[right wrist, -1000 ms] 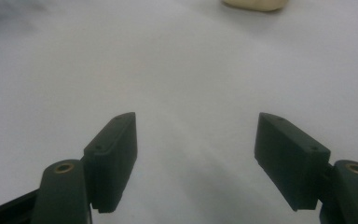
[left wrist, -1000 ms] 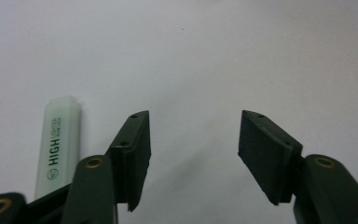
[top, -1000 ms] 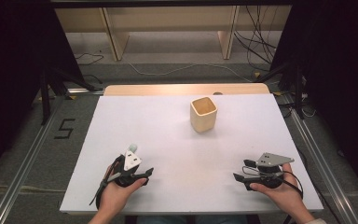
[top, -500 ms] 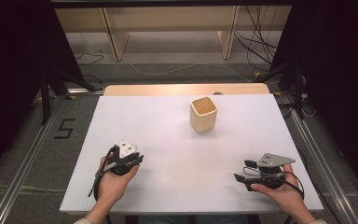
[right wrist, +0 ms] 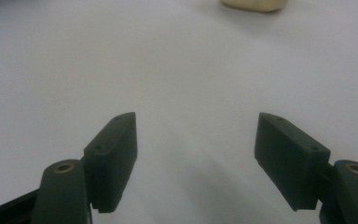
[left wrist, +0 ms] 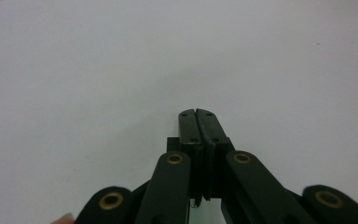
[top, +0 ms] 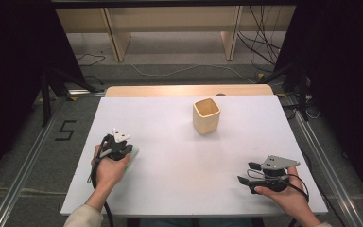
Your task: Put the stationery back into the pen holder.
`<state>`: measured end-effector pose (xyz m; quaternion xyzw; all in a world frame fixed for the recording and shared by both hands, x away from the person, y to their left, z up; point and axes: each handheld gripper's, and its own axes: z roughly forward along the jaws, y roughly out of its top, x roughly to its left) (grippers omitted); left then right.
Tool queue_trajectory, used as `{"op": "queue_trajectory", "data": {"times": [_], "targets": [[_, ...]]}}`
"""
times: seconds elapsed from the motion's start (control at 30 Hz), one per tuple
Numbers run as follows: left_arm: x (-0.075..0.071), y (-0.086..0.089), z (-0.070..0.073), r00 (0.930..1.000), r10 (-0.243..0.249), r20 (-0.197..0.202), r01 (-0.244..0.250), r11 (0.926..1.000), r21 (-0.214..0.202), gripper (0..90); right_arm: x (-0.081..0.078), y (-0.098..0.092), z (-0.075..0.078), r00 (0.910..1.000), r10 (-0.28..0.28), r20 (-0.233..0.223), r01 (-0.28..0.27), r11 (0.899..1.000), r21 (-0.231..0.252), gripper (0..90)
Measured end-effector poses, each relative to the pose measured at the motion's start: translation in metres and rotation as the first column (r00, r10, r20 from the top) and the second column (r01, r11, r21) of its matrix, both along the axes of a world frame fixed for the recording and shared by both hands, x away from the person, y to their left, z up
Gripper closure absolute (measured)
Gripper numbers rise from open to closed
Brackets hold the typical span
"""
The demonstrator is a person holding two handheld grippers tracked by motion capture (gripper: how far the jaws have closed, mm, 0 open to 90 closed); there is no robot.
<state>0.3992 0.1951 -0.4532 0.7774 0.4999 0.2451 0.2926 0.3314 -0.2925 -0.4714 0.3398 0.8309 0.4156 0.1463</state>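
Left gripper (top: 131, 152) sits at the near-left of the white table (top: 170, 142), in the person's left hand (top: 108, 168). Its jaws have just been closing and now meet flat, pad against pad; in the left gripper view (left wrist: 198, 114) nothing shows between the tips, only bare white surface ahead. A pale greenish patch lies at the tabletop just beside that hand in the high view; I cannot tell what it is.

Right gripper (top: 246, 173) rests at the near-right, well apart from the left, held low in the right hand (top: 283, 194), grey three-cornered plate on top. Its jaws stand wide apart, empty, in the right gripper view (right wrist: 196, 154).

Cream square-mouthed cup (top: 206, 115) stands upright toward the far middle of the table, well apart from both grippers; its base edges into the right gripper view (right wrist: 254, 4).
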Motion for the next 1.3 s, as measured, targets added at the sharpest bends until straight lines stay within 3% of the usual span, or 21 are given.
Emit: {"op": "queue_trajectory", "data": {"times": [0.1,0.4,0.47,0.53,0.57,0.6,0.67,0.7,0.73,0.87,1.03,1.3], "targets": [[0.009,0.007,-0.006,0.9991,0.023,-0.036,-0.022,0.9997,0.012,89.9,0.0,0.0,0.0,1.0,-0.001,0.0,0.001,1.0,0.0,30.5],[0.017,0.008,-0.011,0.9984,0.024,-0.052,-0.022,0.9994,0.027,89.9,0.0,0.001,-0.001,1.0,-0.003,0.002,0.003,1.0,0.003,30.4],[0.018,0.003,-0.01,0.9987,-0.016,-0.048,0.018,0.9991,0.04,89.9,0.0,0.001,-0.001,1.0,-0.002,0.0,0.002,1.0,0.0,30.4],[0.018,0.001,-0.01,0.9985,-0.026,-0.049,0.028,0.9984,0.048,89.9,0.0,0.001,-0.001,1.0,-0.004,0.001,0.004,1.0,0.002,30.4],[0.019,-0.003,-0.009,0.9964,-0.065,-0.055,0.068,0.9958,0.061,89.9,0.0,0.001,-0.001,1.0,-0.004,0.001,0.004,1.0,0.002,30.5],[0.019,-0.003,-0.009,0.9964,-0.065,-0.055,0.068,0.9958,0.061,90.0,0.0,0.0,-0.001,1.0,-0.003,0.003,0.003,1.0,0.002,30.5],[0.021,-0.009,-0.009,0.9903,-0.12,-0.07,0.125,0.9898,0.068,89.9,0.0,0.001,-0.001,1.0,-0.003,0.002,0.003,1.0,0.0,30.4],[0.021,-0.009,-0.009,0.9903,-0.12,-0.07,0.125,0.9898,0.068,89.9,0.0,0.001,-0.001,1.0,-0.002,0.001,0.002,1.0,0.0,30.4],[0.021,-0.015,-0.01,0.984,-0.155,-0.088,0.162,0.9833,0.082,89.9,0.0,0.001,-0.001,1.0,-0.002,0.001,0.002,1.0,0.0,30.4],[0.022,-0.024,-0.013,0.976,-0.187,-0.112,0.2,0.9729,0.117,90.0,0.0,0.0,-0.001,1.0,-0.002,0.001,0.002,1.0,0.0,30.4],[0.024,-0.023,-0.013,0.9764,-0.179,-0.121,0.194,0.9726,0.128,90.0,0.0,0.001,-0.001,1.0,-0.003,0.001,0.003,1.0,0.0,30.5],[0.03,-0.01,-0.01,0.9921,-0.089,-0.089,0.099,0.9878,0.12,90.0,0.0,0.001,-0.001,1.0,-0.003,0.0,0.003,1.0,0.0,30.4]]}}
